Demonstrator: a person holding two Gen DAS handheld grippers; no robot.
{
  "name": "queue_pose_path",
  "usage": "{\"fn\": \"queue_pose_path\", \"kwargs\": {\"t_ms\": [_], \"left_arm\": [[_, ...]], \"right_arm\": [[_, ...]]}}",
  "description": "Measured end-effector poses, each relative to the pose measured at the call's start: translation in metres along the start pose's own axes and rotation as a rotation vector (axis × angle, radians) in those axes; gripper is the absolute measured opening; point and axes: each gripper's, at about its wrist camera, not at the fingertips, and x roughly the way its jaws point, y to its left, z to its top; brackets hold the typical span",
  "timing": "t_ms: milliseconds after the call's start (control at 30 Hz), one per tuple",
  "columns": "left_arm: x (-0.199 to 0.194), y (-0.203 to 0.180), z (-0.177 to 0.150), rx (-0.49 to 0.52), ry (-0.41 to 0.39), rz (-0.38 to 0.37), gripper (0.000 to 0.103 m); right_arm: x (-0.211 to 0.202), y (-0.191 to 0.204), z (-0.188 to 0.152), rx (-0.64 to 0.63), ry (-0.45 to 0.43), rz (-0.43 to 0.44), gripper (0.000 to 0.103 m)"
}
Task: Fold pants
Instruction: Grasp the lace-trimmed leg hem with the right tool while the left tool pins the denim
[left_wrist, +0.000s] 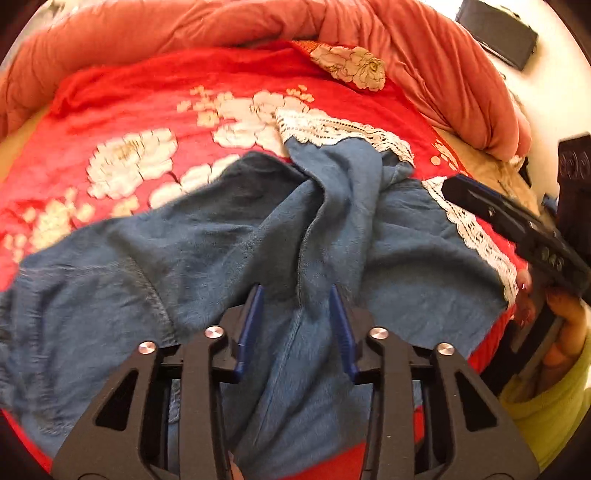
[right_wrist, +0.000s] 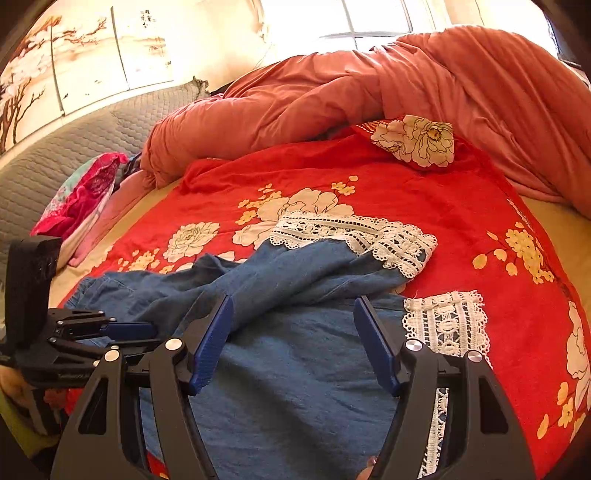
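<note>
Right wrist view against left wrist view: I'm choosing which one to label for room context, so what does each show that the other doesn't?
Only the right wrist view shows the grey quilted headboard, the blossom wall painting, the bright window and a pink patterned pillow.

Only the left wrist view shows a dark box-shaped object on the pale floor and a yellow-green sleeve.

Both show the blue denim pants with white lace cuffs, the red floral bedsheet, the bunched salmon-orange duvet and both grippers.
</note>
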Motion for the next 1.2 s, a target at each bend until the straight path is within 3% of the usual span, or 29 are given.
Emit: {"fn": "queue_pose_path", "kwargs": {"t_ms": [100, 233, 333, 400, 433, 467, 700, 867, 1000, 1067, 1133, 1200], "left_arm": [[0.006, 0.002, 0.001, -0.021, 0.021, -0.031, 0.025], [0.010, -0.001, -0.001, -0.025, 0.023, -0.059, 0.011], [0.013, -0.004, -0.004, -0.015, 0.020, -0.066, 0.008], [0.012, -0.006, -0.004, -0.003, 0.014, -0.060, 0.008], [0.012, -0.006, -0.005, -0.006, 0.016, -0.064, 0.008], [0.013, -0.005, -0.004, -0.010, 0.019, -0.069, 0.008], [0.006, -0.004, -0.005, -0.015, 0.012, -0.092, 0.008], [0.003, -0.002, -0.006, -0.025, 0.013, -0.099, 0.008], [0.001, -0.002, -0.005, -0.028, 0.014, -0.103, 0.008], [0.000, -0.002, -0.005, -0.029, 0.017, -0.104, 0.008], [0.000, 0.000, -0.003, -0.029, 0.018, -0.106, 0.008], [0.004, 0.003, -0.001, -0.030, 0.017, -0.106, 0.008]], "right_arm": [[0.011, 0.008, 0.005, -0.010, 0.022, -0.010, 0.066], [0.019, 0.021, 0.022, -0.012, 0.014, 0.011, 0.066], [0.034, 0.031, 0.039, -0.015, 0.036, 0.040, 0.066], [0.049, 0.039, 0.055, -0.051, 0.059, 0.005, 0.067], [0.055, 0.041, 0.060, -0.067, 0.064, -0.011, 0.083], [0.066, 0.045, 0.068, -0.093, 0.075, -0.035, 0.091], [0.152, 0.056, 0.091, -0.158, 0.259, -0.165, 0.091], [0.191, 0.051, 0.091, -0.147, 0.331, -0.275, 0.089], [0.208, 0.050, 0.087, -0.171, 0.368, -0.300, 0.071], [0.213, 0.042, 0.086, -0.145, 0.362, -0.296, 0.050], [0.212, 0.033, 0.086, -0.118, 0.345, -0.301, 0.039], [0.203, 0.023, 0.085, -0.076, 0.320, -0.253, 0.021]]}}
